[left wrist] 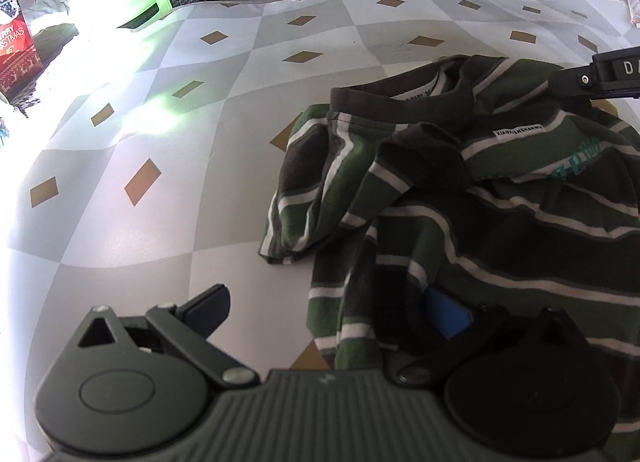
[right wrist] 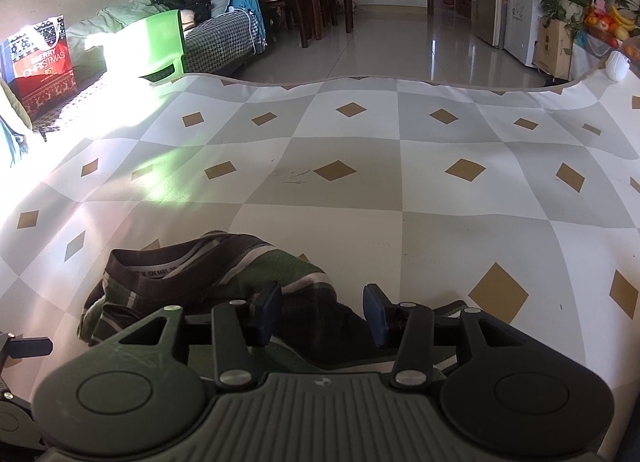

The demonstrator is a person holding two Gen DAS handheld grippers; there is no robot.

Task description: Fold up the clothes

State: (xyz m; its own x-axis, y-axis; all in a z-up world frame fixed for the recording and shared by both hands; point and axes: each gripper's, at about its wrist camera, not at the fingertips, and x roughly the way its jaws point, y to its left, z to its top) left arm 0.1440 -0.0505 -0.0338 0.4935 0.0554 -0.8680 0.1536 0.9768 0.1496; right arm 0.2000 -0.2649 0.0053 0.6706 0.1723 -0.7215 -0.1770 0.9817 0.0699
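Shirt is a striped green, brown and white thing lying rumpled on the checkered tablecloth, collar toward the far edge, one sleeve flopped out on its left side.

Going left to right: the left gripper hovers low at the near-left hem with its jaws spread wide. One pad sits over bare cloth-covered table, the other blue pad is tucked down by a fold, and nothing is pinched between them.

The right gripper is over the shirt's right side, jaws partly apart with dark fabric lying between the pads, but they don't look like they're pressing on it, so I'd call it let go.

My take on doing this step well: flatten it before folding. Grab the hem corner on the left, the shoulder on the right, pinch just one layer, and pull outward evenly so the bunched middle smooths out.
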